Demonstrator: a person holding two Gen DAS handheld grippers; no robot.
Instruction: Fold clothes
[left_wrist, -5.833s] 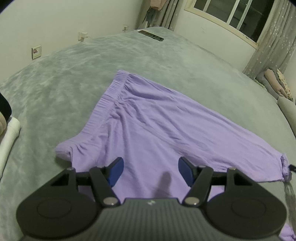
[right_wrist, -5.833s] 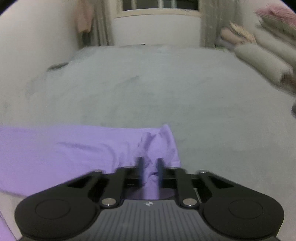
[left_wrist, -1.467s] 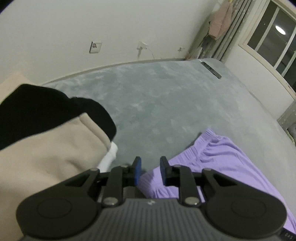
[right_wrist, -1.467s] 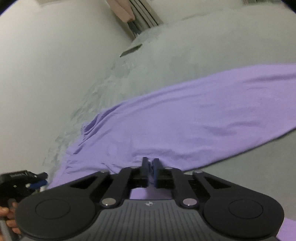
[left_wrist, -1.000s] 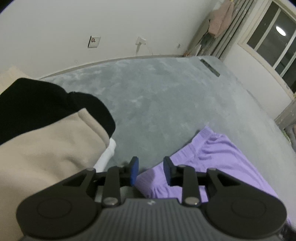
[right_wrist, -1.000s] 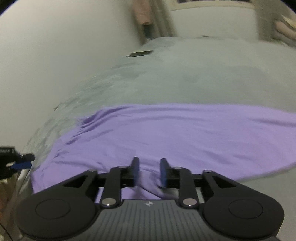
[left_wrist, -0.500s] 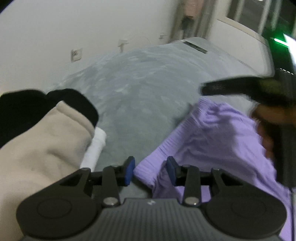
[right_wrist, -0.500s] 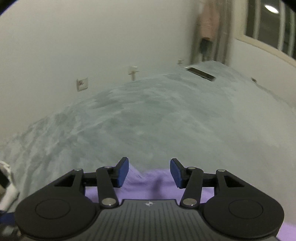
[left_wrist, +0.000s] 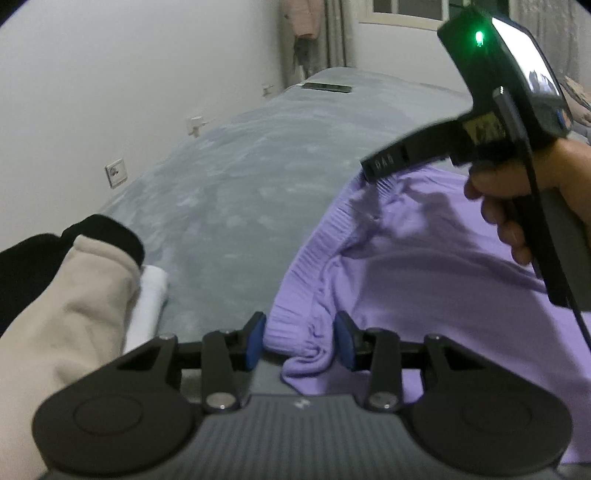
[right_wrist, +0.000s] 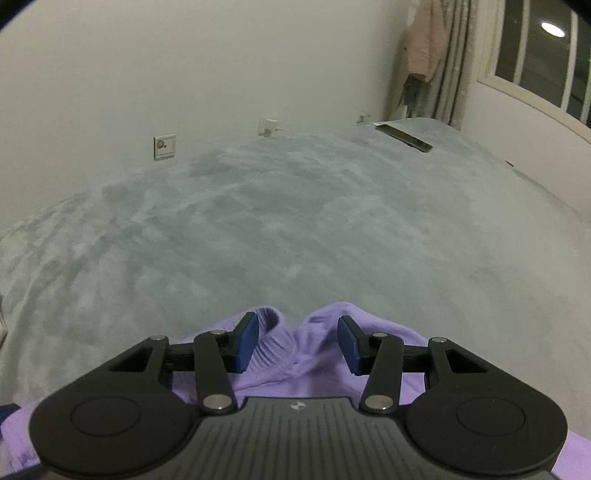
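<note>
Two hand-held grippers reach down at a slant over a grey bed (left_wrist: 236, 192), both set at the ribbed waistband (left_wrist: 314, 258) of a purple garment (left_wrist: 424, 280) spread on the bedcover.

The left gripper (left_wrist: 298, 339) points forward and downward at the near corner of the waistband. Its jaws are opening; the bunched corner of purple cloth lies between the blue pads (left_wrist: 255, 338), and the pads stand clear of it on both sides.

The right gripper (right_wrist: 297, 341) tilts down the same way at the far corner of the waistband, where the cloth rises in two small humps. Its jaws stand apart with the fabric between them, the pads (right_wrist: 245, 341) not pressing on it. Seen from the left wrist camera, a hand (left_wrist: 524, 192) wraps the black handle of that gripper, fingers curled around the grip, a green light glowing on its top.

The garment lies flat on the bed, its waistband running from the left gripper up and away to the right one. Its long axis stretches off to the right, across the bed, away from a stack of folded clothes (left_wrist: 62, 295) in beige, black and white at the left edge.

Beyond, a dark flat object (right_wrist: 404, 137), too small to identify, lies at the far end of the bed near a curtain (right_wrist: 448, 62).
</note>
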